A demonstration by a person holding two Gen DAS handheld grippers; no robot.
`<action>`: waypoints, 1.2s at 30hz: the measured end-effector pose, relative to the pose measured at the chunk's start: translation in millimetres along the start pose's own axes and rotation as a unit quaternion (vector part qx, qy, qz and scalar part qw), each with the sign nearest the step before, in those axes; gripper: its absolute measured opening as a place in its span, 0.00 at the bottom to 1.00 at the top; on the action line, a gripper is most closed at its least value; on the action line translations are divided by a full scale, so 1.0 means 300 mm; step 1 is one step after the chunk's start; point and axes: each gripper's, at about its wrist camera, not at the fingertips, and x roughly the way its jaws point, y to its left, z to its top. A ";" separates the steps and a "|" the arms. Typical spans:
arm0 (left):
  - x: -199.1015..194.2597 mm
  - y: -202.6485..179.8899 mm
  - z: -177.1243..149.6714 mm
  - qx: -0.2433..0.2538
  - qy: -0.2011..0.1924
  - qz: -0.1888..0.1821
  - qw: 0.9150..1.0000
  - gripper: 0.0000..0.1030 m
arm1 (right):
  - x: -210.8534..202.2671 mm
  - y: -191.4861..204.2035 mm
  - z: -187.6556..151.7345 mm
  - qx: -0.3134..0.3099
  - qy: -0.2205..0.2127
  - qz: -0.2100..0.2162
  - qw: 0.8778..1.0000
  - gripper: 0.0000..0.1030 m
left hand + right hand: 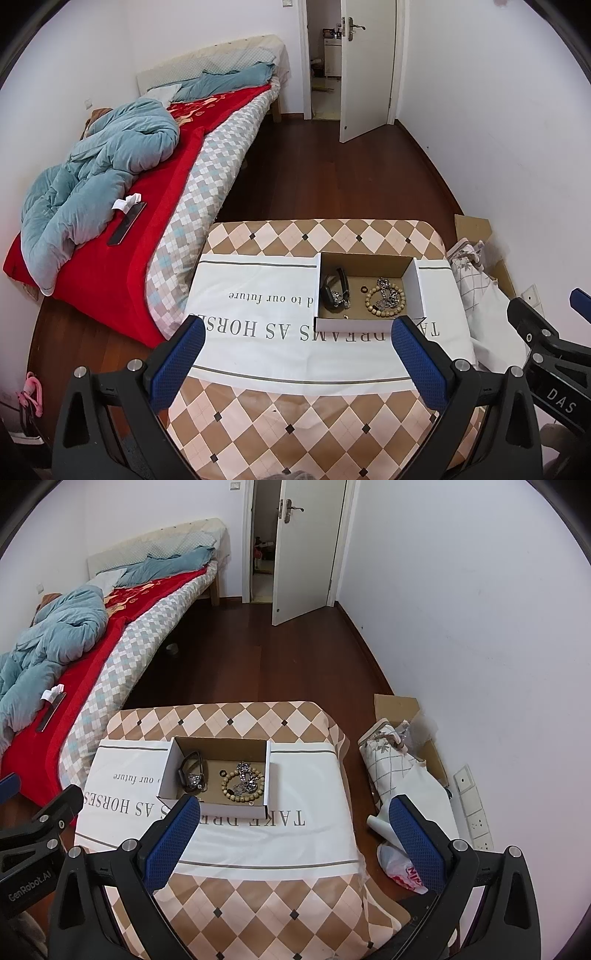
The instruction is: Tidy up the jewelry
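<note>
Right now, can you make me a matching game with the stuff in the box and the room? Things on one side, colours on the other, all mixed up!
Things:
1. bead bracelet
2. watch
3. blanket
4. door

Colours:
A. white
B. red
C. tan
D. black

Pairs: 1-C, 2-D, 3-B, 4-A

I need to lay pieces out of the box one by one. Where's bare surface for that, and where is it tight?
The white cloth left of the cardboard box is bare up to the table's left edge, and so is the strip between the box and both tools. Inside the box it is crowded: the watch at left, the bead bracelet tangled with chain at right.
</note>
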 end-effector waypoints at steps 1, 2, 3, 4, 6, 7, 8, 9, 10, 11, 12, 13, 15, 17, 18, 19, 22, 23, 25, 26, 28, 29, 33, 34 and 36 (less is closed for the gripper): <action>0.000 0.000 0.000 0.000 0.000 -0.001 1.000 1.00 | -0.001 0.000 0.001 0.000 -0.001 -0.001 1.000 1.00; -0.001 0.000 0.000 0.000 -0.001 -0.001 1.000 1.00 | -0.001 0.000 0.001 0.000 -0.001 0.000 1.000 1.00; -0.002 -0.002 -0.001 0.001 -0.001 -0.001 1.000 1.00 | -0.002 0.000 0.000 0.000 -0.001 0.000 1.000 1.00; -0.001 -0.002 0.000 0.001 -0.001 0.000 1.000 1.00 | -0.002 0.000 0.000 0.000 -0.001 -0.001 1.000 1.00; -0.002 -0.004 0.000 0.002 -0.001 -0.001 1.000 1.00 | -0.001 0.000 0.000 0.001 -0.001 0.000 1.000 1.00; -0.002 -0.005 0.001 0.002 -0.001 0.000 1.000 1.00 | -0.001 0.000 0.001 0.000 -0.001 0.000 1.000 1.00; -0.002 -0.003 -0.001 0.002 -0.001 0.000 1.000 1.00 | -0.001 0.000 0.000 0.000 -0.001 -0.001 1.000 1.00; -0.003 -0.003 -0.001 0.002 -0.001 -0.001 1.000 1.00 | -0.001 0.000 0.000 0.000 -0.001 0.000 1.000 1.00; -0.002 -0.005 -0.001 0.002 -0.001 -0.001 1.000 1.00 | -0.001 -0.001 0.001 0.000 -0.001 0.000 1.000 1.00; -0.003 -0.008 0.001 0.003 -0.001 -0.001 1.000 1.00 | -0.003 -0.004 0.004 0.000 -0.002 -0.001 1.000 1.00; -0.006 -0.011 0.003 0.003 -0.001 -0.001 1.000 1.00 | -0.004 -0.006 0.006 -0.001 -0.002 -0.001 1.000 1.00; -0.007 -0.015 0.006 0.003 -0.001 -0.001 1.000 1.00 | -0.004 -0.007 0.006 0.000 -0.002 0.000 1.000 1.00; -0.007 -0.015 0.006 0.003 -0.002 0.000 1.000 1.00 | -0.005 -0.006 0.006 -0.001 -0.002 -0.001 1.000 1.00; -0.007 -0.015 0.005 0.004 -0.001 0.000 1.000 1.00 | -0.006 -0.009 0.009 0.000 -0.002 -0.001 1.000 1.00; -0.007 -0.015 0.006 0.003 -0.001 0.000 1.000 1.00 | -0.005 -0.008 0.009 0.000 -0.001 0.000 1.000 1.00; -0.007 -0.015 0.005 0.003 -0.001 0.000 1.000 1.00 | -0.006 -0.011 0.013 0.000 -0.001 0.000 1.000 1.00; -0.008 -0.015 0.005 0.003 -0.001 0.000 1.000 1.00 | -0.006 -0.011 0.013 -0.001 -0.002 0.000 1.000 1.00; -0.006 -0.014 0.005 0.003 -0.001 0.000 1.000 1.00 | -0.006 -0.011 0.012 0.000 -0.002 -0.001 1.000 1.00; -0.008 -0.015 0.005 0.004 -0.002 0.000 1.000 1.00 | -0.007 -0.013 0.015 0.000 -0.003 -0.001 1.000 1.00; -0.006 -0.014 0.006 0.003 -0.002 0.000 1.000 1.00 | -0.007 -0.013 0.014 0.000 -0.002 0.000 1.000 1.00; -0.007 -0.015 0.005 0.003 -0.002 0.000 1.000 1.00 | -0.011 -0.014 0.019 0.000 -0.004 -0.001 1.000 1.00; -0.007 -0.016 0.005 0.004 -0.002 0.001 1.000 1.00 | -0.012 -0.015 0.020 0.000 -0.004 -0.001 1.000 1.00; -0.009 -0.017 0.010 0.004 -0.002 0.001 1.000 1.00 | -0.018 -0.016 0.022 0.000 -0.004 0.000 1.000 1.00; -0.009 -0.017 0.010 0.004 -0.002 0.000 1.000 1.00 | -0.019 -0.017 0.023 0.001 -0.004 0.001 1.000 1.00; -0.010 -0.017 0.010 0.005 -0.003 0.001 1.000 1.00 | -0.021 -0.017 0.026 0.000 -0.005 0.000 1.000 1.00</action>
